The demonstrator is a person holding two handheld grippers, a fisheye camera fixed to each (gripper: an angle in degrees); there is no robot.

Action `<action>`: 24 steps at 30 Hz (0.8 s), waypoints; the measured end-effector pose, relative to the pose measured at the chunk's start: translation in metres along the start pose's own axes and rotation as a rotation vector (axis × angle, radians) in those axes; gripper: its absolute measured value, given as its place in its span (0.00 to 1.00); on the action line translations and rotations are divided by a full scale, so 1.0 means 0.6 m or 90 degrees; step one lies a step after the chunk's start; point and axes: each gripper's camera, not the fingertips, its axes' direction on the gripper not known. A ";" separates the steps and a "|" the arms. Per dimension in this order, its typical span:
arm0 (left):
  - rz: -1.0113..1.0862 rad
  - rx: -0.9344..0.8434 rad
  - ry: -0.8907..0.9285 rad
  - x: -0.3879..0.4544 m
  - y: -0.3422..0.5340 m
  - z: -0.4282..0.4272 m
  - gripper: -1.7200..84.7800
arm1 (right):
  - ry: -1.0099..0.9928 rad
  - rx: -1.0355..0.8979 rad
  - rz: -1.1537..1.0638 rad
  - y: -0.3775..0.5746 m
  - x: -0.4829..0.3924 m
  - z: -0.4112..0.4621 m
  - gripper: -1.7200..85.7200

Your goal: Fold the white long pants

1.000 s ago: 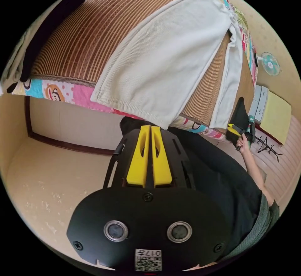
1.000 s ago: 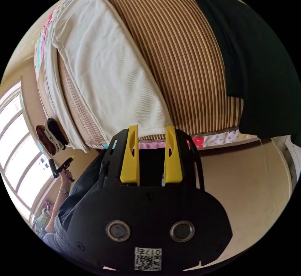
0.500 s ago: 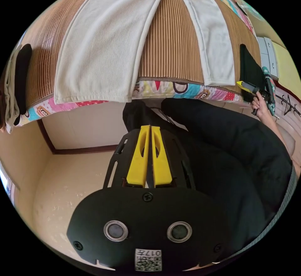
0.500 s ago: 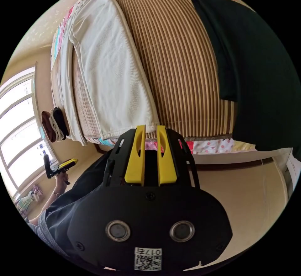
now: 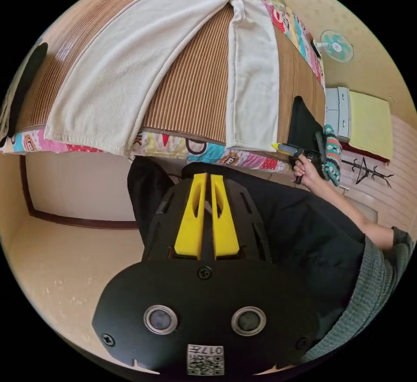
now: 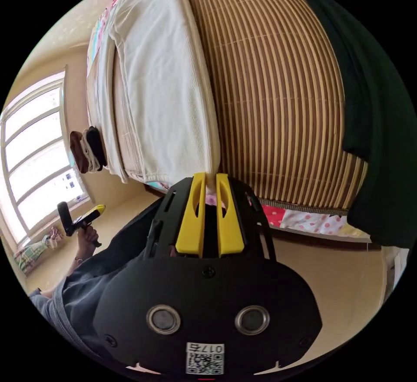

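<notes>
Pinching white pants (image 6: 167, 91) hem corner: right gripper (image 6: 210, 179) jaws nearly closed on it; left gripper (image 5: 208, 180) closed, empty; seat deeper.

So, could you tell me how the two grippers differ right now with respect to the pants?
The right gripper has its jaws at the hem corner of one leg of the white pants; the left gripper hangs off the bed, touching no cloth. The right gripper's jaws stand slightly apart; the left gripper's jaws are closed together. Both have yellow jaws on black bodies.
</notes>
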 end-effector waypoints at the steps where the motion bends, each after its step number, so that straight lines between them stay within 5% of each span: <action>1: -0.023 0.039 0.102 -0.014 0.002 -0.004 0.05 | -0.029 0.002 -0.020 0.017 -0.001 -0.004 0.06; 5: -0.054 0.097 0.362 -0.038 -0.003 0.014 0.07 | -0.178 0.023 -0.099 0.080 -0.017 -0.033 0.05; 14: 0.225 -0.069 0.062 0.228 -0.097 0.123 0.19 | -0.184 0.040 -0.340 0.152 -0.171 -0.130 0.05; 19: 0.287 -0.094 -0.229 0.330 -0.135 0.198 0.23 | -0.137 0.018 -0.441 0.151 -0.243 -0.149 0.05; 24: 0.284 -0.146 -0.246 0.318 -0.143 0.255 0.09 | -0.118 -0.006 -0.464 0.135 -0.276 -0.141 0.06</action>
